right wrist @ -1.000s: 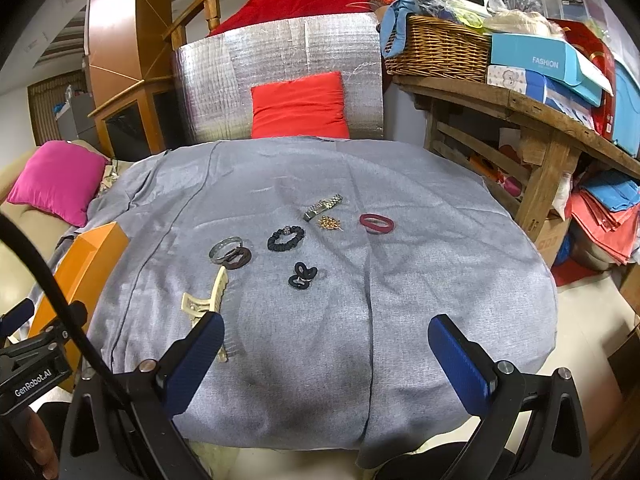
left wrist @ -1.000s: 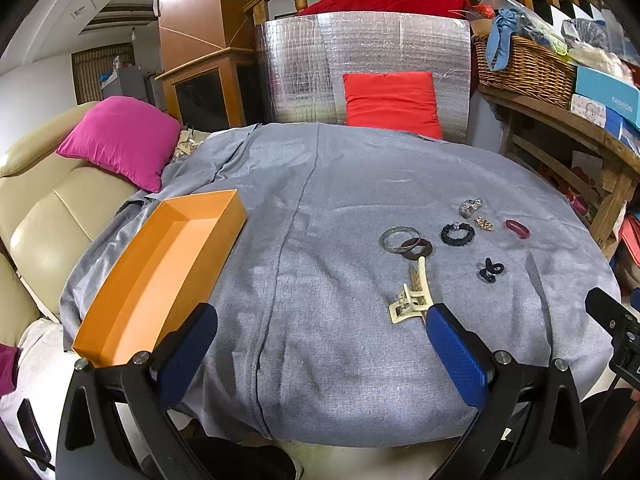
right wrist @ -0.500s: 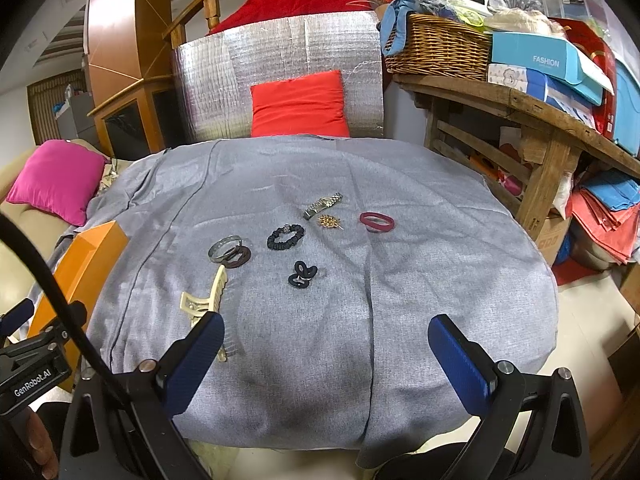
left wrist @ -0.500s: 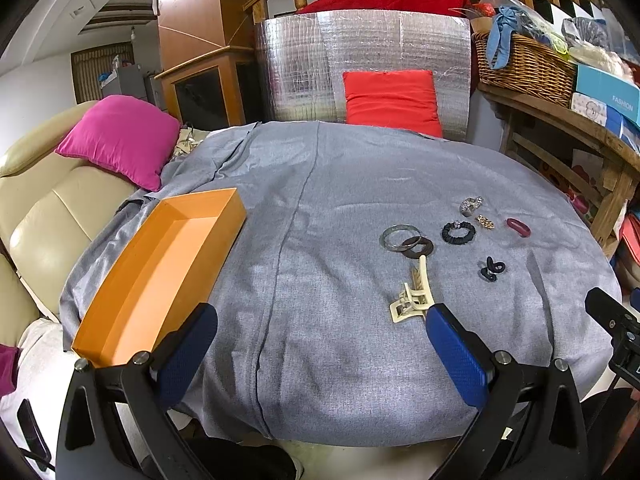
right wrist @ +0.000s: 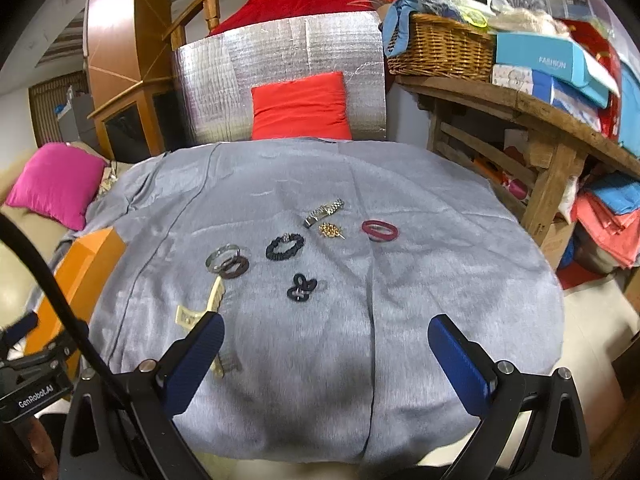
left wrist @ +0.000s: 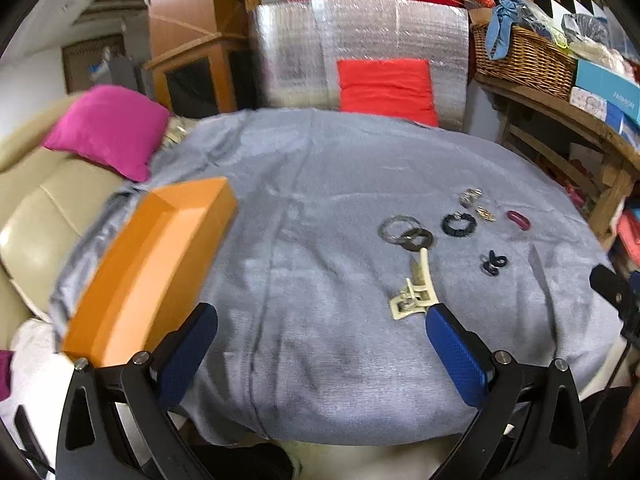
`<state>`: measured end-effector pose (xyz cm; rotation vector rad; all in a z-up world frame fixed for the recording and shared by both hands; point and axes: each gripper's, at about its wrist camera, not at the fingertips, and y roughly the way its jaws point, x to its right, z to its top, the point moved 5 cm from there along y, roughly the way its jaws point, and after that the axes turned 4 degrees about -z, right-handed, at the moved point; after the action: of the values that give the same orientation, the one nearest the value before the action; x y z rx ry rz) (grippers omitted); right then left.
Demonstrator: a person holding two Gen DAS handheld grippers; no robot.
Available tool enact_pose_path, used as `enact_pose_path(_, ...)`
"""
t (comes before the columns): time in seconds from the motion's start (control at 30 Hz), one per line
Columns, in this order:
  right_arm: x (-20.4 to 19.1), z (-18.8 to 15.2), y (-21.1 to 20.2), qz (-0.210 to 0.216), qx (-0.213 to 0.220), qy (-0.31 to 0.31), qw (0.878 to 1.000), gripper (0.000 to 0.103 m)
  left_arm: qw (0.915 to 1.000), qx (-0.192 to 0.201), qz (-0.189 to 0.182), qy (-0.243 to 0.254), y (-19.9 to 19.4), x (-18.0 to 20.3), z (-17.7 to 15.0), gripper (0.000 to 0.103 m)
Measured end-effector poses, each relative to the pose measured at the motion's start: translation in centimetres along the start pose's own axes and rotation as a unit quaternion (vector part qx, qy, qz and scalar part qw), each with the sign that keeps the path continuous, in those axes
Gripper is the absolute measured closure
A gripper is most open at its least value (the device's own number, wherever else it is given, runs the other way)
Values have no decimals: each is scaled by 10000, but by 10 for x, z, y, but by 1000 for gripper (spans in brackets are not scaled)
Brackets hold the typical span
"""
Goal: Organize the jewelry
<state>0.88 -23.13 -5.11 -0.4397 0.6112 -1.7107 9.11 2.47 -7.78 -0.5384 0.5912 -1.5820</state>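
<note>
Several accessories lie on the grey cloth: a cream claw clip (left wrist: 414,291), a silver bangle (left wrist: 398,229) overlapping a brown ring (left wrist: 418,239), a black scrunchie (left wrist: 458,224), a small black hair tie (left wrist: 493,263), a metal watch band (right wrist: 323,212), a gold brooch (right wrist: 330,230) and a maroon band (right wrist: 379,230). An open orange box (left wrist: 148,264) sits at the left. My left gripper (left wrist: 320,344) is open, at the near edge, right finger beside the clip. My right gripper (right wrist: 326,354) is open, near the front edge.
A pink cushion (left wrist: 106,130) lies on a beige sofa at the left. A red cushion (left wrist: 386,86) leans on a silver panel behind. A wooden shelf with a wicker basket (right wrist: 440,50) and boxes stands at the right.
The left wrist view has gone blurred and shifted slightly: the left gripper is moving. The right gripper has barely moved. Nothing on the cloth has moved.
</note>
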Motion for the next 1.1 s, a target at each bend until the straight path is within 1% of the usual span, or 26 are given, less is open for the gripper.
enact_pose_path(0.07,8,7,13,185,-86,84,9998,0,9996,-183,-202,32,13,-4,1,0)
enact_pose_path(0.13,19,11,30,359,-239,264,9987,4,9980,-417,-477,29,27,-9,-1,0)
enact_pose_path(0.17,23,12,37,474,-323,350,9977,8,9971,-497,-579,2,33,-10,-3,0)
enact_pose_path(0.23,32,12,59,767,-628,609,9932,10,9950,-661,-741,-90,48,-14,-6,0)
enact_pose_path(0.3,37,12,75,992,-819,805,9884,16,9946,-687,-766,-116,58,-18,-7,0)
enact_pose_path(0.33,39,12,85,1114,-916,896,9855,18,9942,-677,-826,-102,63,-20,-6,0)
enact_pose_path(0.4,40,11,98,1229,-1046,999,9818,26,9929,-724,-942,-99,72,-21,-5,0)
enact_pose_path(0.43,39,11,105,1309,-1117,1038,9796,27,9918,-708,-1060,-104,76,-20,-4,0)
enact_pose_path(0.5,37,11,115,1464,-1258,1096,9750,35,9907,-675,-1178,-64,82,-20,-2,0)
enact_pose_path(0.57,30,11,122,1641,-1369,1123,9704,40,9867,-746,-1442,6,89,-13,-3,7)
enact_pose_path(0.6,26,11,125,1726,-1421,1111,9683,41,9851,-813,-1516,20,92,-9,-4,16)
enact_pose_path(0.63,23,10,126,1783,-1458,1097,9669,41,9835,-865,-1586,45,95,-5,-5,22)
enact_pose_path(0.7,17,11,129,1814,-1488,1067,9662,43,9806,-946,-1704,210,98,9,-7,24)
enact_pose_path(0.77,12,12,131,1830,-1507,1083,9654,43,9770,-952,-1877,337,95,22,-7,24)
enact_pose_path(0.83,9,14,135,1857,-1531,1139,9639,43,9746,-872,-2005,487,92,34,-4,24)
enact_pose_path(0.93,3,22,146,1912,-1557,1157,9622,44,9715,-840,-2143,567,94,44,1,24)
enact_pose_path(0.97,1,26,149,1939,-1558,1165,9615,48,9707,-889,-2154,579,97,47,2,24)
enact_pose_path(1.07,-1,37,163,2037,-1553,1265,9583,50,9676,-1052,-2231,549,107,52,2,24)
enact_pose_path(1.1,-3,42,171,2095,-1562,1342,9559,52,9660,-1090,-2281,538,110,54,2,24)
